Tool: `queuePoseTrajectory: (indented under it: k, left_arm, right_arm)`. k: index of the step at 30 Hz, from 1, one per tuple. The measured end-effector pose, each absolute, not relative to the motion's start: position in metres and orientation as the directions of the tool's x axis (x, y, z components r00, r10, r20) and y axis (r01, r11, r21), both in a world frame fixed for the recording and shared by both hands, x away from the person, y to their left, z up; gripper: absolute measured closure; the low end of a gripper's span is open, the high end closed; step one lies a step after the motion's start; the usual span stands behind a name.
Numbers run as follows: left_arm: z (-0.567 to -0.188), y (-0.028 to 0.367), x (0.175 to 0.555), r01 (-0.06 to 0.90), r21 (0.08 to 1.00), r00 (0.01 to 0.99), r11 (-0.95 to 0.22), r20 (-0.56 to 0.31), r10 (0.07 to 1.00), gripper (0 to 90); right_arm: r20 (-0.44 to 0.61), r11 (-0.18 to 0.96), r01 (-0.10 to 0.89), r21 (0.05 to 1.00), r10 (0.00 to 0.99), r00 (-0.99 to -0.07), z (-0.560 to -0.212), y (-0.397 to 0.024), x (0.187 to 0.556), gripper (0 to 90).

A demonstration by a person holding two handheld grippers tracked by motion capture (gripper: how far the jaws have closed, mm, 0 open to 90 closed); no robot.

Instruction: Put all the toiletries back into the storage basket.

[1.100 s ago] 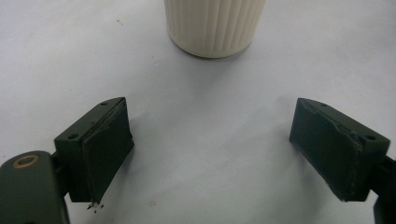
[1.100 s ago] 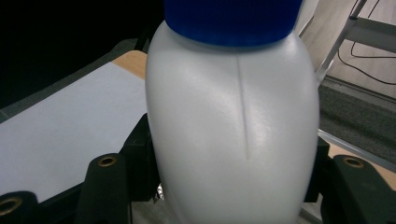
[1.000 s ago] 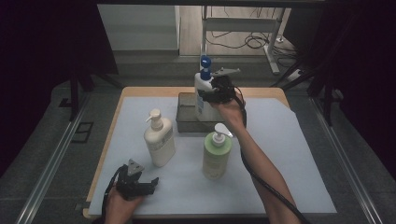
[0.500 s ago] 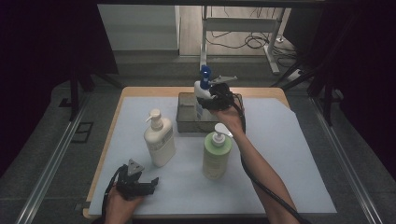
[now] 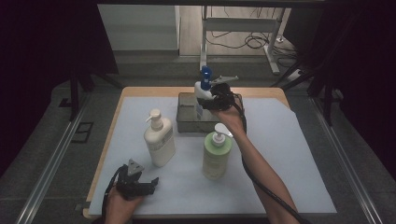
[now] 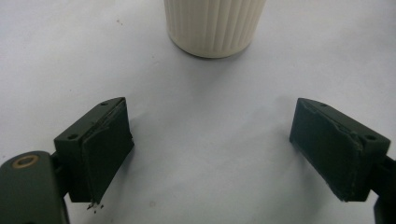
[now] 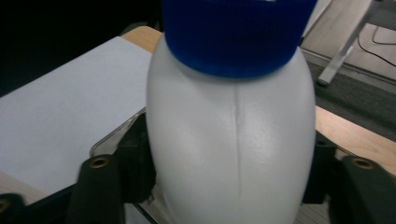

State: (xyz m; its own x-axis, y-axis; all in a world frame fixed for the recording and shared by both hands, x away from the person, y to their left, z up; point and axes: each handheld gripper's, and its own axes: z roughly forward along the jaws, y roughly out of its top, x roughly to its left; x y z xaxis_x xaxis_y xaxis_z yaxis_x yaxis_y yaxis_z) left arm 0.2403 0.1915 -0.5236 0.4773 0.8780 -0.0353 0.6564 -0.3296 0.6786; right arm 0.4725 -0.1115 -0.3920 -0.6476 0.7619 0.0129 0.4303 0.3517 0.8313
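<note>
White bottle (image 5: 201,95), blue cap, standing in the grey tray (image 5: 186,116) at the table's far edge, centre.

Body: smooth, rounded white plastic with a vertical mould seam; ribbed blue collar under a blue pump top. Right gripper (image 5: 211,99): jaws flank the bottle's shoulders and have just been opening; whether the pads press on it cannot be told. Left gripper (image 5: 148,183): released, jaws wide, resting near the front-left corner just before the ribbed cream pump bottle (image 5: 159,139).
</note>
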Motion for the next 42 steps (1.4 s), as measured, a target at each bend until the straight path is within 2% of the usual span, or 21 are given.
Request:
queuePoseTrajectory:
  k: [1, 3, 23, 27, 35, 36, 37, 38, 39, 40, 42]
  left_arm:
    - [-0.524, 0.192, 0.24, 0.656, 0.678, 0.477, -0.33, -0.035, 0.878, 12.2]
    - [-0.524, 0.192, 0.24, 0.656, 0.679, 0.478, -0.331, -0.034, 0.877, 12.2]
    - [-0.524, 0.191, 0.24, 0.655, 0.68, 0.478, -0.329, -0.035, 0.878, 12.2]
    - [-0.524, 0.191, 0.24, 0.656, 0.68, 0.477, -0.328, -0.036, 0.878, 12.2]
    - [-0.524, 0.191, 0.24, 0.656, 0.679, 0.477, -0.33, -0.034, 0.878, 12.2]
    - [-0.524, 0.191, 0.24, 0.656, 0.679, 0.477, -0.33, -0.034, 0.878, 12.2]
    - [-0.524, 0.191, 0.24, 0.656, 0.679, 0.477, -0.33, -0.034, 0.878, 12.2]
    - [-0.524, 0.191, 0.24, 0.656, 0.679, 0.477, -0.33, -0.034, 0.878, 12.2]
    - [-0.524, 0.191, 0.24, 0.656, 0.679, 0.477, -0.329, -0.034, 0.878, 12.2]
    - [-0.524, 0.191, 0.24, 0.656, 0.679, 0.477, -0.329, -0.034, 0.878, 12.2]
    - [-0.524, 0.191, 0.24, 0.656, 0.679, 0.477, -0.329, -0.034, 0.878, 12.2]
  right_arm:
    - [0.011, 0.352, 0.42, 0.836, 0.756, -0.655, -0.393, -0.112, 0.472, 28.7]
    - [0.006, 0.363, 0.413, 0.835, 0.745, -0.667, -0.394, -0.113, 0.472, 26.9]
    - [0.0, 0.405, 0.429, 0.807, 0.727, -0.687, -0.418, -0.145, 0.447, 29.1]
    - [0.02, 0.398, 0.445, 0.802, 0.728, -0.686, -0.423, -0.152, 0.442, 33.6]
    - [0.06, 0.362, 0.497, 0.789, 0.759, -0.649, -0.43, -0.166, 0.442, 48.6]
    - [0.059, 0.358, 0.499, 0.789, 0.765, -0.642, -0.43, -0.168, 0.443, 51.5]
    - [0.072, 0.341, 0.509, 0.79, 0.773, -0.63, -0.43, -0.171, 0.444, 58.4]
    - [0.072, 0.341, 0.509, 0.79, 0.773, -0.63, -0.43, -0.171, 0.444, 58.4]
    - [0.071, 0.337, 0.519, 0.785, 0.784, -0.617, -0.431, -0.173, 0.447, 66.7]
    - [0.071, 0.337, 0.519, 0.785, 0.784, -0.617, -0.431, -0.173, 0.447, 66.7]
    - [0.073, 0.336, 0.525, 0.782, 0.787, -0.612, -0.432, -0.173, 0.45, 72.9]
